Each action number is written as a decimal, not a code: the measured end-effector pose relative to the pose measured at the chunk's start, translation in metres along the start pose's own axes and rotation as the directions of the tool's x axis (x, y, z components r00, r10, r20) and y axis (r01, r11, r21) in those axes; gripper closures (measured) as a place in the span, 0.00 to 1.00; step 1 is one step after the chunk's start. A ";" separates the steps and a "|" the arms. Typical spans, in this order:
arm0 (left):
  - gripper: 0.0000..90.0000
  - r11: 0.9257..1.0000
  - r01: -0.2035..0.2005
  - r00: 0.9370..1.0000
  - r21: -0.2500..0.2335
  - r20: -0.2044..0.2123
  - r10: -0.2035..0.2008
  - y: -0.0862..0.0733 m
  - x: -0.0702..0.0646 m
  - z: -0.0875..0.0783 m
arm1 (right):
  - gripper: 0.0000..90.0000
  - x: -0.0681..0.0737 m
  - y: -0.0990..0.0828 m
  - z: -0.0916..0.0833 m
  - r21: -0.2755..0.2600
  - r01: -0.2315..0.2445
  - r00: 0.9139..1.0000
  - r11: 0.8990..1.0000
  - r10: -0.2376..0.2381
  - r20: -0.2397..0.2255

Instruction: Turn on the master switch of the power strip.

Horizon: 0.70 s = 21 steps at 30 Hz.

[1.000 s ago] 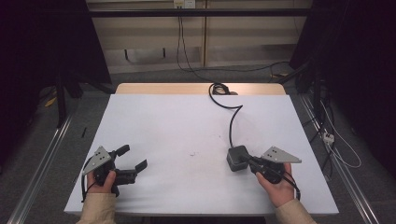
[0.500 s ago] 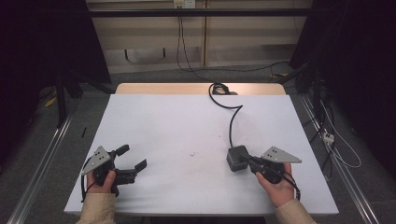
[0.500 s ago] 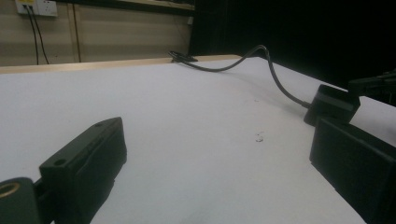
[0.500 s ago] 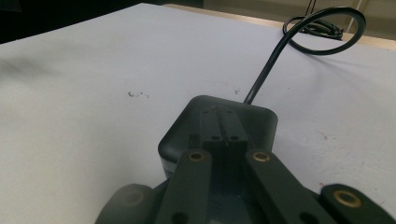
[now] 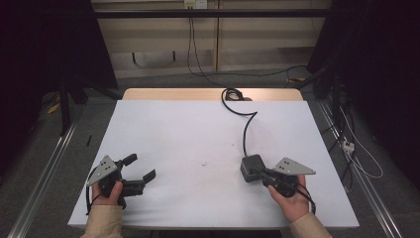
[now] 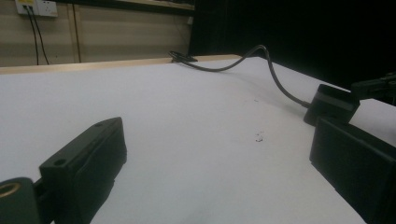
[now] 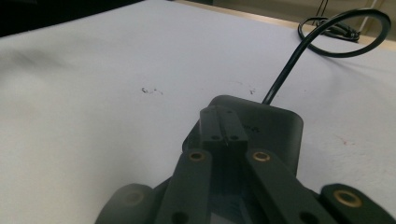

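1. White table [image 5: 198,129]: broad and mostly bare, unchanged from a second ago.
2. Black cable [image 5: 245,129]: coiled at the far edge, then curving down the right half of the table into the adapter. Same curve as before, so no pull on it yet.
3. Dark adapter block [image 5: 250,166]: lying flat on the near right part of the table, just ahead of the right hand [image 5: 292,201]. Not shifted or lifted between the earlier pictures and this one. Seen again across the table from the left gripper view [image 6: 332,103].
4. Right gripper [image 5: 258,172]: jaws pressed together with nothing between them, tips over the block's top face in the right gripper view [image 7: 223,122]. Touching or just above it, cannot tell. No grasp on the block.
5. Left gripper [image 5: 139,168]: jaws spread wide and empty, resting low at the near left, well apart from the block.
6. Small dark specks [image 5: 204,163]: mid-table, between the two grippers.
7. Judgement: no movement over the last second, so probably a pause before any real work on the adapter, with opening the right jaws needed first.
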<state>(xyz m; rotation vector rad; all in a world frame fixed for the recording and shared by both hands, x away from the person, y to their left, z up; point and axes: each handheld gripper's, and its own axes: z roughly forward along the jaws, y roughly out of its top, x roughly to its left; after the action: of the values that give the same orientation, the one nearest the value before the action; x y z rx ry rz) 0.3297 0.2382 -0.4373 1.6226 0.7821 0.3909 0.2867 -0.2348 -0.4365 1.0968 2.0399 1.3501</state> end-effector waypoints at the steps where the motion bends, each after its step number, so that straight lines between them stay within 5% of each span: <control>1: 0.04 1.000 -0.001 1.000 0.000 0.000 0.001 0.000 0.000 0.000 | 1.00 -0.002 -0.001 0.000 -0.007 -0.024 1.000 1.000 0.024 -0.011; 21: 0.04 1.000 0.003 1.000 -0.010 -0.007 -0.003 0.001 0.002 -0.003 | 1.00 -0.014 0.001 -0.004 -0.022 -0.021 1.000 1.000 0.022 0.013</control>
<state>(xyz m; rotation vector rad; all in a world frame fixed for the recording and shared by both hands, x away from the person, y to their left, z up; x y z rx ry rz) 0.3290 0.2415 -0.4359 1.6112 0.7866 0.3985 0.2923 -0.2483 -0.4351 1.1185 2.0048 1.3686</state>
